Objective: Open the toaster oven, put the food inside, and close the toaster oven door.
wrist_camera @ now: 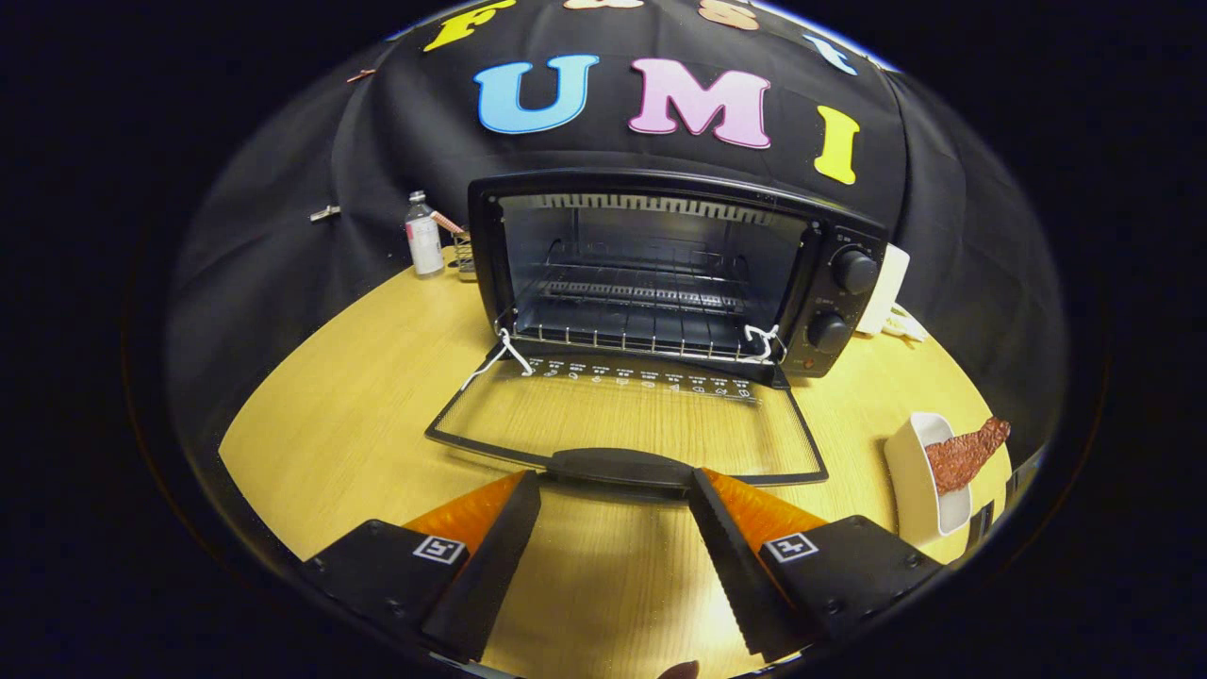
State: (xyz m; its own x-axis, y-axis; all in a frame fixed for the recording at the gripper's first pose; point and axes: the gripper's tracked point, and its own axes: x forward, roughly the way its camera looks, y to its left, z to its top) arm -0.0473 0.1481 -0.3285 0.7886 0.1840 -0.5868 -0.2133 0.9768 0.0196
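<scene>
Two orange-and-black fingers of the gripper (615, 490) rise from the bottom of the frame, spread wide apart and holding nothing; bare wooden table (339, 424) shows between them. Just ahead of the fingertips, at the centre of the frame, lies the dark handle (622, 466) of the toaster oven door (627, 415), which is folded fully down and rests flat over the tabletop, its glass pane showing the wood grain through it. The fingertips sit close to either end of that handle, but whether they touch it cannot be told. Beyond the door, in the upper middle of the frame, stands the black toaster oven (674, 269) with its cavity open, a wire rack (641, 292) across the inside and white string tied at both lower corners of the opening. Two round knobs (842, 300) sit one above the other on its right-hand panel. The food (964, 453), a reddish-brown textured strip, lies in a white dish (919, 486) at the right of the frame, well apart from the fingers and from the oven, one end of it poking out past the rim. At the upper left, beside the oven, a small bottle (423, 236) stands on the table with a small rack (463, 255) next to it. A white object (891, 292) sits behind the oven's right side.
</scene>
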